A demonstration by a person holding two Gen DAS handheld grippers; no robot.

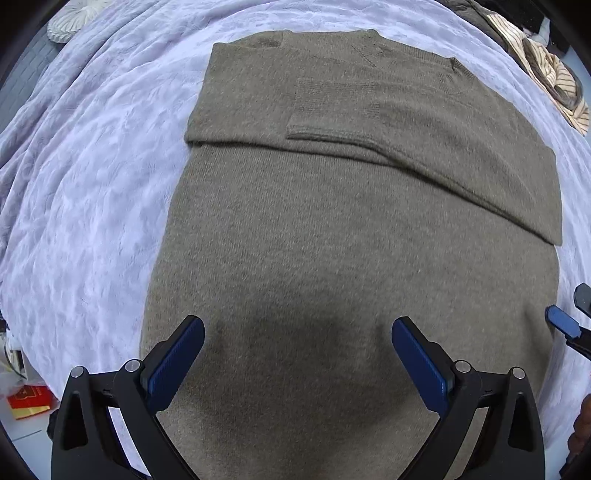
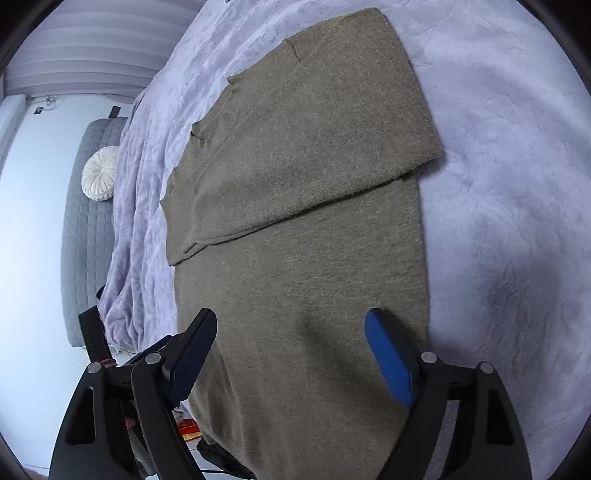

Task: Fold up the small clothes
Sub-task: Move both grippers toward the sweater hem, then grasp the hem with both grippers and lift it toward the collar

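On the bed (image 1: 92,184), under its lilac blanket, the sweater (image 1: 351,240) lies flat, its sleeves folded across the chest. Left of the sweater, at the bed's far edge, sits a round white cushion (image 1: 70,18); a red packet (image 1: 27,400) lies on the floor beside the bed. Over the sweater's lower part hangs the left gripper (image 1: 297,363), jaws wide, nothing between them. Right of the sweater, striped clothes (image 1: 546,70) are heaped at the blanket's edge. The right gripper (image 2: 291,360) hangs over the sweater's hem, jaws wide and empty. No containers show.
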